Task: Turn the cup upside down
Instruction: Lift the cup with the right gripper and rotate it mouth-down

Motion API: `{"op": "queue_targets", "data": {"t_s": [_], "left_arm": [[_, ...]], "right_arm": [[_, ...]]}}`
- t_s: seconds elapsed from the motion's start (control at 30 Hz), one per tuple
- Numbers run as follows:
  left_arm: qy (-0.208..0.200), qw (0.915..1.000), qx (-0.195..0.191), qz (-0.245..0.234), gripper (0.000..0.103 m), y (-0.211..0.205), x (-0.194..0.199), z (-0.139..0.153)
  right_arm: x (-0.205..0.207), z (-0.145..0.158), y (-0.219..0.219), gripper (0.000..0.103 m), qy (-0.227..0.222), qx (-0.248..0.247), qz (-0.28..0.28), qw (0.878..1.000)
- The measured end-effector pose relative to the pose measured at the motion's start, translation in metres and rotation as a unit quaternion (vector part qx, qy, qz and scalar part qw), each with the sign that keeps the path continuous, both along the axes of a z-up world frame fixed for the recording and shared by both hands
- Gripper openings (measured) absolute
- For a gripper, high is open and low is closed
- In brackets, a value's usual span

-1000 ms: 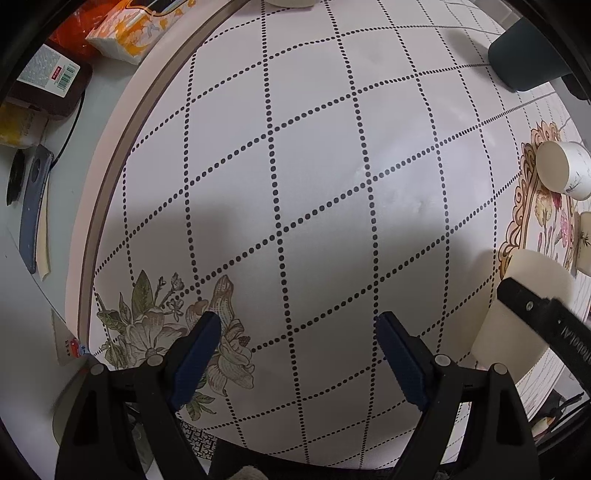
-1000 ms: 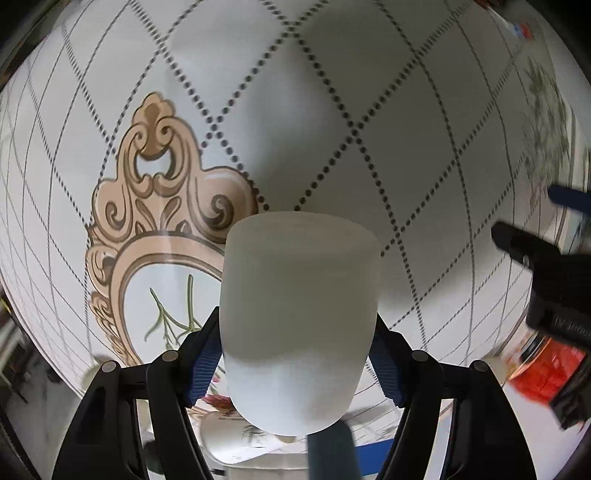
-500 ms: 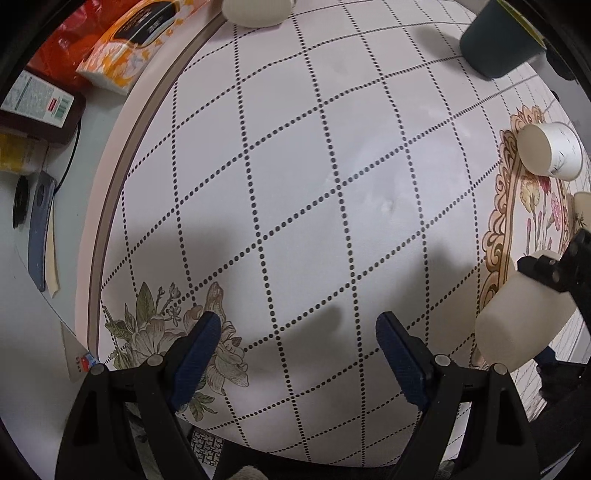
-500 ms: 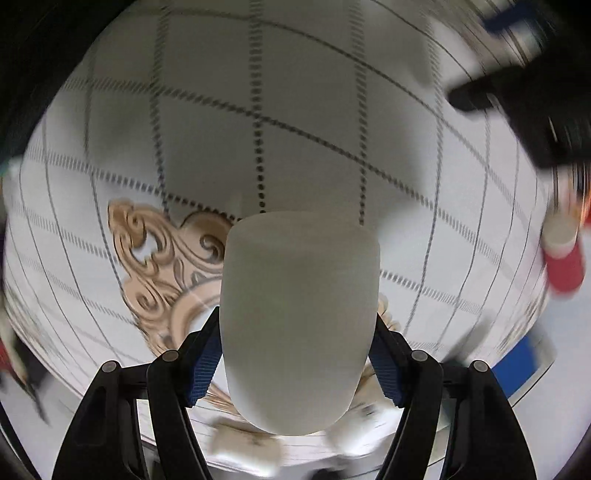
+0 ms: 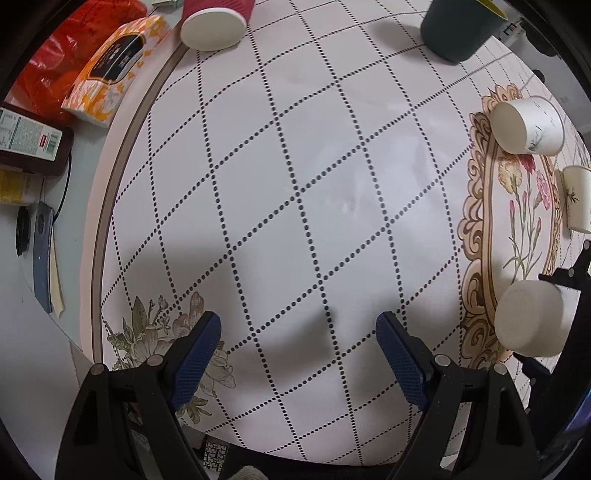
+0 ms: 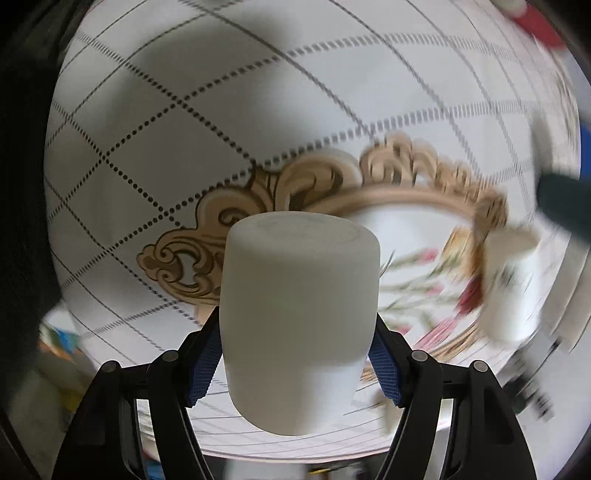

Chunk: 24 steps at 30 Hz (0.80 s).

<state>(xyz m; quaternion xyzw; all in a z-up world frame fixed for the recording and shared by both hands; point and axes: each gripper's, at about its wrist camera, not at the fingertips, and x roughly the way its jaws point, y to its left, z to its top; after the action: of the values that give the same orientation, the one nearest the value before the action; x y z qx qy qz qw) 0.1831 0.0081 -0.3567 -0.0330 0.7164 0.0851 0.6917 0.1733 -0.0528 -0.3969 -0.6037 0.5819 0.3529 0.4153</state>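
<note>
Wide bare tablecloth (image 5: 295,177) ahead of left gripper (image 5: 297,338). Obstacles at edges: red cup (image 5: 216,22), dark cup (image 5: 458,31), two paper cups (image 5: 526,125) right.

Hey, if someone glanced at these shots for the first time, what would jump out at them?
First, the white cup filling the right wrist view, clamped in the right hand-held gripper with its closed base facing away. Next, the ornate gold floral medallion on the tablecloth at the right of the left wrist view, and the left hand-held gripper open over the dotted grid.
</note>
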Motion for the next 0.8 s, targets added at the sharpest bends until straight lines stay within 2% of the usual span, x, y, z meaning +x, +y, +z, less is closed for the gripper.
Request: {"op": "queue_targets", "data": {"t_s": [0.13, 0.23, 0.33, 0.5, 0.6, 0.8], "left_arm": [[-0.001, 1.0000, -0.002, -0.005, 0.086, -0.012, 0.003, 0.006], [-0.002, 1.0000, -0.004, -0.007, 0.086, -0.013, 0.002, 0.007], [-0.002, 1.0000, -0.004, -0.008, 0.086, -0.018, 0.002, 0.008], [-0.002, 1.0000, -0.004, -0.009, 0.086, -0.016, 0.003, 0.008], [-0.002, 0.9999, -0.004, -0.010, 0.086, -0.020, 0.003, 0.010], [-0.001, 0.9999, -0.006, -0.012, 0.086, -0.019, -0.003, 0.007]], "right_arm": [[0.011, 0.000, -0.013, 0.074, 0.016, 0.005, -0.094, 0.995], [0.017, 0.000, -0.024, 0.074, 0.034, 0.014, -0.176, 0.984], [0.027, 0.002, -0.034, 0.074, 0.051, 0.021, -0.258, 0.965], [0.066, -0.001, -0.055, 0.074, 0.070, 0.028, -0.377, 0.923], [0.081, -0.006, -0.065, 0.074, 0.073, 0.022, -0.422, 0.904], [0.099, -0.011, -0.089, 0.074, 0.079, 0.015, -0.481, 0.873]]}}
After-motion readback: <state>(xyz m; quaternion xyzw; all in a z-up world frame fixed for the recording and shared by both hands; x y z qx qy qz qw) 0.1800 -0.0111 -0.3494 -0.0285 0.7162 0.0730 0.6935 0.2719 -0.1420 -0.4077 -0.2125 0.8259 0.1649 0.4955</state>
